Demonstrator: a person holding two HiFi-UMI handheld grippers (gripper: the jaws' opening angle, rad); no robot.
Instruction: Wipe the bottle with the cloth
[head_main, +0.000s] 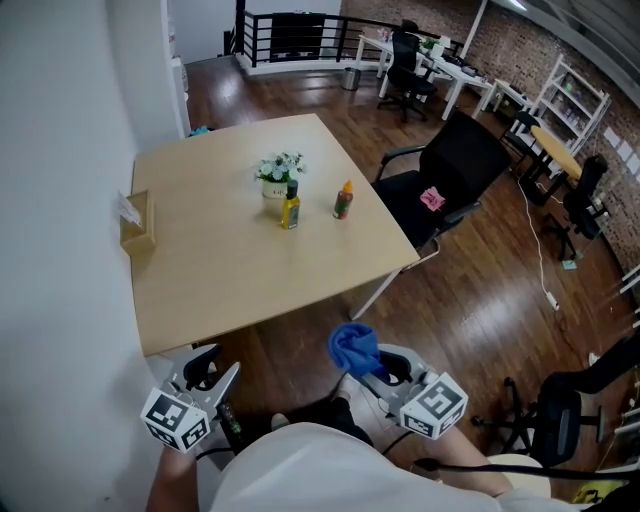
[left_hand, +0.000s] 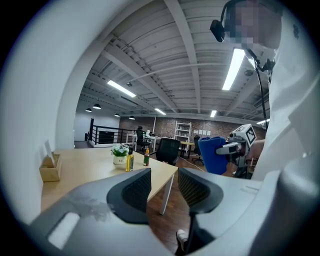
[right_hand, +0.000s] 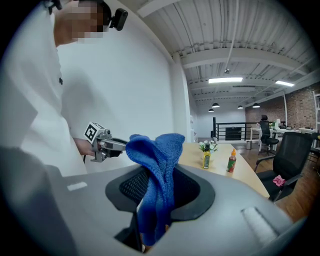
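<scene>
Blue knitted cloth (right_hand: 159, 160) hangs clamped in the fingers (right_hand: 132, 186) of the right gripper (right_hand: 160, 187), while the left gripper (left_hand: 165, 189) keeps its fingers narrowly apart on nothing. Both hover short of the near edge of the worktop (head_main: 230, 270). The yellow bottle (head_main: 290, 207) and orange-capped bottle (head_main: 343, 201) stand upright well ahead, beside the flowerpot (head_main: 275, 180), with the right gripper seemingly slightly nearer.

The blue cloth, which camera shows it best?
The right gripper view: the cloth fills the middle, close up, pinched in the right gripper. The head view shows only a small blue bundle; the left gripper view shows it off to the side.
</scene>
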